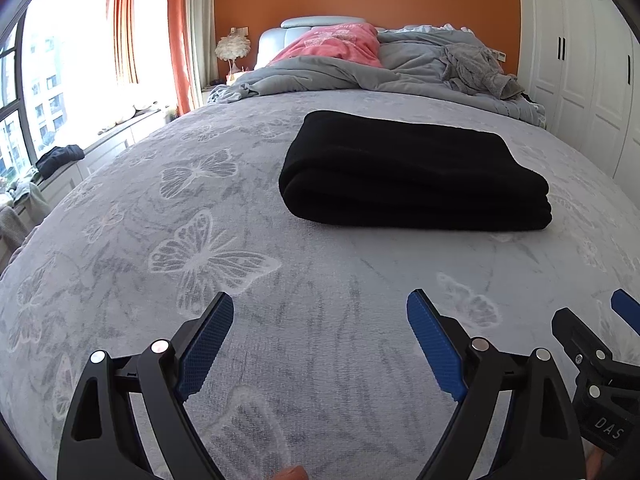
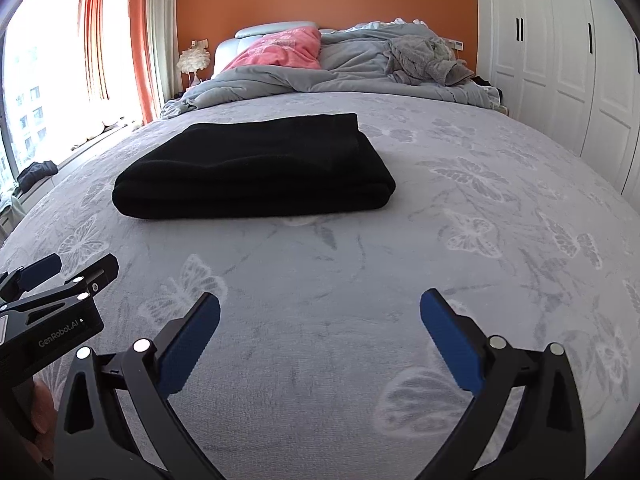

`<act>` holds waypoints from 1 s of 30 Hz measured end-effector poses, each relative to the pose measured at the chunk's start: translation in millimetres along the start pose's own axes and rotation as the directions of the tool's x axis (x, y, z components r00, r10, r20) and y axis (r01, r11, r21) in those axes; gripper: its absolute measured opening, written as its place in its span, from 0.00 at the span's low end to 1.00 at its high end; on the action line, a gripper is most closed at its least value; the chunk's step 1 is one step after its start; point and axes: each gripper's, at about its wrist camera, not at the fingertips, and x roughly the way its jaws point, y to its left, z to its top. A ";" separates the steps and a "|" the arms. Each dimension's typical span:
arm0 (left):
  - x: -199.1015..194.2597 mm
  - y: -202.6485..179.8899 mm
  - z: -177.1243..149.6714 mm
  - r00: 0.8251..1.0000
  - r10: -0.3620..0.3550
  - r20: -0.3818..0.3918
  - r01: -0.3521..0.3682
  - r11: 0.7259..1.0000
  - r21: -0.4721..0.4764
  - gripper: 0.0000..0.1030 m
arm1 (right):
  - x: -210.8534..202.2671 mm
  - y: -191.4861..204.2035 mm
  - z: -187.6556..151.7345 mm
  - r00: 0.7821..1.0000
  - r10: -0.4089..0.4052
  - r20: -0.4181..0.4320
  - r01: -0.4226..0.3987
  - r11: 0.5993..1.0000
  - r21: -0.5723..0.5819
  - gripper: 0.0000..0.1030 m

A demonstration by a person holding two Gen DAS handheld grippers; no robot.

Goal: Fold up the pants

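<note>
Folded pants on the bed, both grippers empty and held back from them.

The black pants (image 1: 414, 172) lie as a thick, tidy rectangle on the butterfly-print bedspread (image 1: 200, 248), well apart from both tools: toward 1 o'clock from the left gripper (image 1: 320, 344), toward 11 o'clock from the right gripper (image 2: 320, 340). Both have their jaws spread wide and hold nothing. The stack shows several rounded layers at its near edge, with no leg or waistband trailing out, so the folding looks done or nearly so. The main risk is a needless touch: a blue finger pad (image 2: 188, 348) catching the top layer could drag it off square, and the soft bed would let the pile slump or spring open if it is pushed from one side.
</note>
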 end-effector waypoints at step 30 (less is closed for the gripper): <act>-2.0 -0.2 -0.2 1.000 0.001 0.007 -0.001 1.000 0.002 0.77 | 0.0 -0.3 0.1 1.000 0.002 0.005 -0.002 1.000 0.008 0.95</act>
